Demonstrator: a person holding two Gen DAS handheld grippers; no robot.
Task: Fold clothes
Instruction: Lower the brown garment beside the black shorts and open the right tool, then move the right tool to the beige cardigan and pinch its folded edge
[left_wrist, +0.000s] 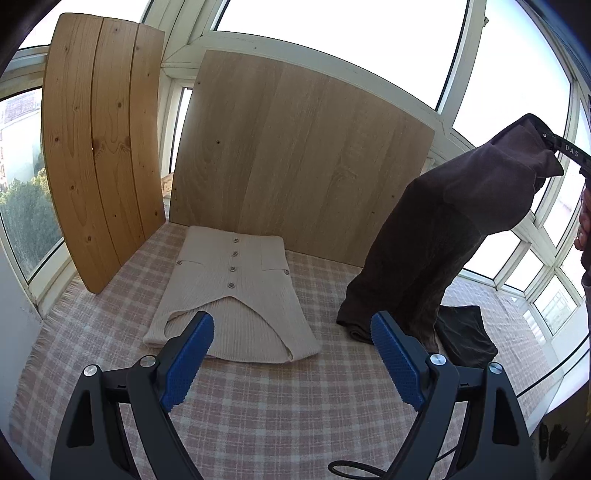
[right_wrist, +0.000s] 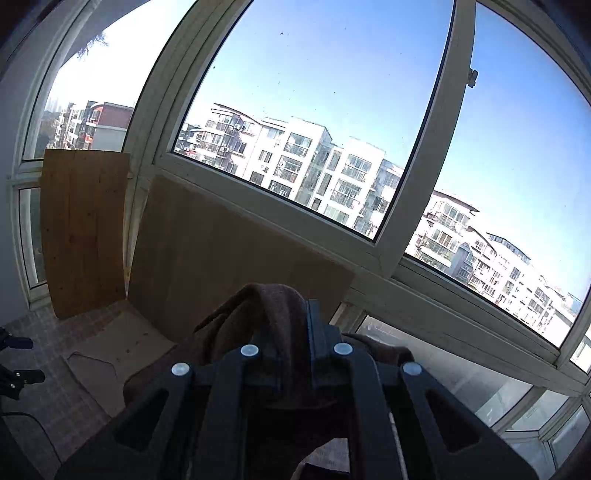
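One view only: beige cardigan (left_wrist: 236, 295) buttons.

The right gripper (right_wrist: 291, 325) clamps a fold of brown garment (right_wrist: 236, 325) high above a checked cloth (right_wrist: 55, 391), where a folded cream sweater (right_wrist: 122, 350) lies before two leaning wooden boards (right_wrist: 221, 243); apartment blocks (right_wrist: 314, 166) fill the windows.

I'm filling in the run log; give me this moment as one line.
right gripper: shut on brown garment, lifted, hem on checked cloth | left gripper: open, empty | beige cardigan: folded
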